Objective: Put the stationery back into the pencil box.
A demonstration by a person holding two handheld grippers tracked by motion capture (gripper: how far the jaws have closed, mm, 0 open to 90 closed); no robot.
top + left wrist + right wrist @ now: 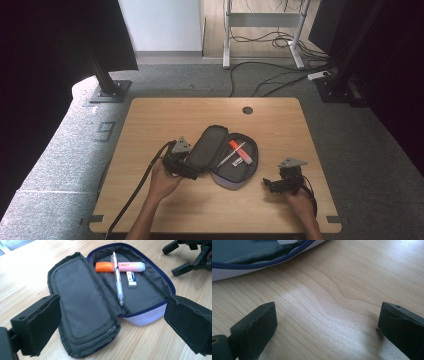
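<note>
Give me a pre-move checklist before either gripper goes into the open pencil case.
1. Pencil case lies open, lid flap folded out flat: ok.
2. Left gripper jaws spread wide, holding nothing: ok.
3. Right gripper jaws open over bare table: ok.
4. Pen, highlighter and eraser all lie inside: ok.
5. Pen lies across the highlighter, so lifting the highlighter alone: not ok.
6. Mesh pocket contents: cannot tell.

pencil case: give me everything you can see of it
The pencil case lies unzipped and spread flat on the wooden table, dark grey fabric inside, pale lilac outside, with a blue zipper round the edge. The lid flap, with a mesh pocket at its end, is folded out beside the tray. Inside lie an orange-capped highlighter, a clear pen crossing it, and a small white eraser. The left gripper stands open astride the flap; whether it touches cannot be told. The right gripper is open, apart.
</note>
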